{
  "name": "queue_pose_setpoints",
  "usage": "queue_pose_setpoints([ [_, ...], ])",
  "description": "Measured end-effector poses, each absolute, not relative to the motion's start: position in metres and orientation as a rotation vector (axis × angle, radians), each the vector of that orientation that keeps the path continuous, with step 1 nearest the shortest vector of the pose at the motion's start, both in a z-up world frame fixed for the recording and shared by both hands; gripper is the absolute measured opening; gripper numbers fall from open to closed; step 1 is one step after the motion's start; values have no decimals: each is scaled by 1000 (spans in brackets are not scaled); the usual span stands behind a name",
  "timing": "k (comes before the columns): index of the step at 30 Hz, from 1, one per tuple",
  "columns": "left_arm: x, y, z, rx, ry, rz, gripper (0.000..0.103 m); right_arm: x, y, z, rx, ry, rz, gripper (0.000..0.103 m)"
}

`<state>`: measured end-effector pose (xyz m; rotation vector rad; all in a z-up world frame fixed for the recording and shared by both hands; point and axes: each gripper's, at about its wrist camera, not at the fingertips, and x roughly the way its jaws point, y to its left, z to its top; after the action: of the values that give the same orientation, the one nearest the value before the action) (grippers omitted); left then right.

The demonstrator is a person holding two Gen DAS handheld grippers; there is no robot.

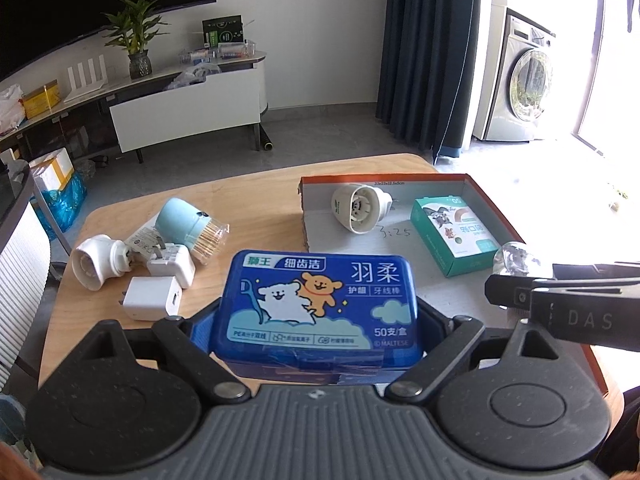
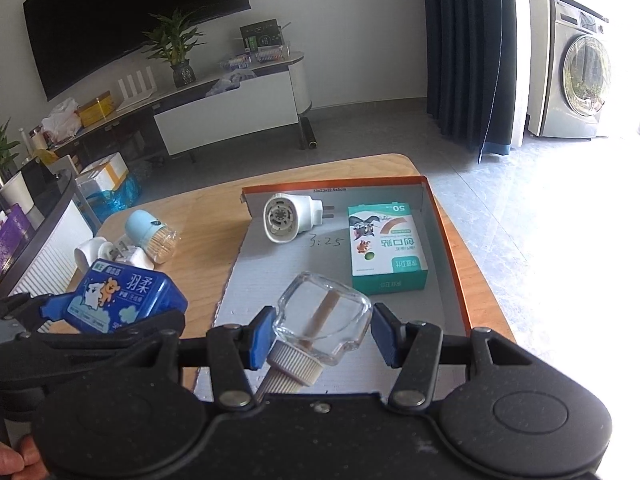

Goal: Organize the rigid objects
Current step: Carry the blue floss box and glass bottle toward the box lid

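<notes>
My left gripper (image 1: 318,320) is shut on a blue dental floss box (image 1: 320,300) and holds it above the wooden table (image 1: 248,196), left of the cardboard box lid (image 1: 400,244). The floss box also shows in the right wrist view (image 2: 124,296). My right gripper (image 2: 320,332) is over the lid (image 2: 256,280) with a clear glass bottle (image 2: 324,316) between its fingers; the left pad touches it, the right pad (image 2: 384,336) stands slightly off. In the lid lie a white plug-in vaporizer (image 2: 286,216) and a green bandage box (image 2: 384,248).
On the table's left lie a blue toothpick holder (image 1: 192,224), another white vaporizer (image 1: 96,264) and two white chargers (image 1: 152,300). Beyond the table are a TV cabinet (image 1: 180,108), a dark curtain (image 1: 432,52) and a washing machine (image 1: 524,80).
</notes>
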<state>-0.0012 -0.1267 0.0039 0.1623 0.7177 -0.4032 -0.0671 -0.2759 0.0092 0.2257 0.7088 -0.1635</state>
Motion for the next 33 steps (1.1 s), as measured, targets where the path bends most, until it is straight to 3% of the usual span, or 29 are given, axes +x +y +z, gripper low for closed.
queue_pose_setpoints([
  [33, 14, -163, -5, 175, 739, -454, 94, -57, -309, 3, 246, 709, -222, 64],
])
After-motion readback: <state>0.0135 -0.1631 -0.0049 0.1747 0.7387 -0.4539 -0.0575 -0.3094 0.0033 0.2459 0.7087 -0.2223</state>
